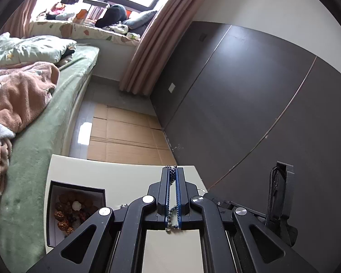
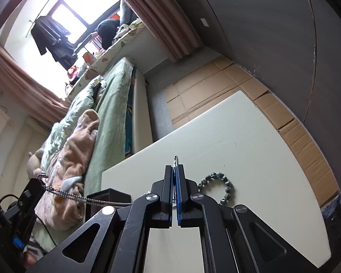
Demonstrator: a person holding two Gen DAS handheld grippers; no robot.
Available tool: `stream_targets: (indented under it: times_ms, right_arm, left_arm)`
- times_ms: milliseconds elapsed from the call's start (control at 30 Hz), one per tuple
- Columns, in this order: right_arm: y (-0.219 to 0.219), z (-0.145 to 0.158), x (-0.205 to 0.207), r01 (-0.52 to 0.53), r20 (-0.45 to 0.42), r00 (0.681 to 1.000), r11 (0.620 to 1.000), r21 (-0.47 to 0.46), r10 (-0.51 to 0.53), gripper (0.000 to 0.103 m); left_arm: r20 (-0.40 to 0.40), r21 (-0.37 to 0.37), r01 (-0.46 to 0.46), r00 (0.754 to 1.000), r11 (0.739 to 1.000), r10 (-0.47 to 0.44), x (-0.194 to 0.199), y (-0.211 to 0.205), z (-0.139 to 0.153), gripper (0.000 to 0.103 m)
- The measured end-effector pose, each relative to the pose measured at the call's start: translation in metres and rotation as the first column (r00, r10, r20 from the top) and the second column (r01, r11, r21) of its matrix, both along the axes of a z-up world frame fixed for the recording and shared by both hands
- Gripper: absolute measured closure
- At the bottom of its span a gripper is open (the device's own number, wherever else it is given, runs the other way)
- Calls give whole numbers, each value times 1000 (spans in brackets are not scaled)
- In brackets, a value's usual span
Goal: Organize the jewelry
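My left gripper [image 1: 172,170] is shut on a thin ball chain [image 1: 171,213]; its beads show at the fingertips and run back between the blue pads. My right gripper [image 2: 175,167] is also shut, with a thin metal loop [image 2: 176,159] sticking out past its tips. In the right wrist view the chain [image 2: 79,197] stretches from the left gripper [image 2: 31,190] at the left across to my right gripper. A grey bead bracelet [image 2: 218,178] lies on the white table [image 2: 238,136] just right of the right gripper. A dark open box [image 1: 49,213] at the table's left holds brown bead bracelets [image 1: 63,216].
The white table [image 1: 125,175] stands beside a bed with a green sheet [image 1: 41,141] and a pink blanket [image 1: 18,100]. Flattened cardboard [image 1: 125,134] covers the floor beyond the table. A dark grey wall [image 1: 250,102] and a pink curtain [image 1: 152,45] stand to the right.
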State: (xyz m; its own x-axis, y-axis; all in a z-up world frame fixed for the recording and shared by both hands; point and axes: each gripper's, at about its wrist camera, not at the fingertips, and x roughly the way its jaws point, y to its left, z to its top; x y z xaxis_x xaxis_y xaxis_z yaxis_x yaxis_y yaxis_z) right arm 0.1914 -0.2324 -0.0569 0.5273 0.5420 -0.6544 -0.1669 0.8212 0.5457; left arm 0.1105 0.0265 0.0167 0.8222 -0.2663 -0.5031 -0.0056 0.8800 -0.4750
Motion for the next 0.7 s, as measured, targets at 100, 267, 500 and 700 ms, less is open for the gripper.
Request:
stream_targets:
  times_ms: [100, 267, 500, 700]
  right_arm:
    - [2, 6, -4, -10, 13, 1000, 1000, 28, 9, 99]
    - [2, 10, -10, -20, 27, 999, 997, 75, 18, 99]
    - [14, 23, -19, -73, 93, 994, 989, 125, 62, 99]
    - [32, 36, -32, -150, 165, 979, 973, 178, 121, 99]
  left_arm:
    - [5, -7, -7, 1000, 1000, 7, -4, 4, 10, 99]
    - [31, 29, -24, 999, 999, 23, -13, 5, 35, 99]
    - [111, 102, -52, 993, 993, 41, -25, 5, 88, 99]
    - [181, 159, -84, 982, 984, 54, -38, 9, 135, 99]
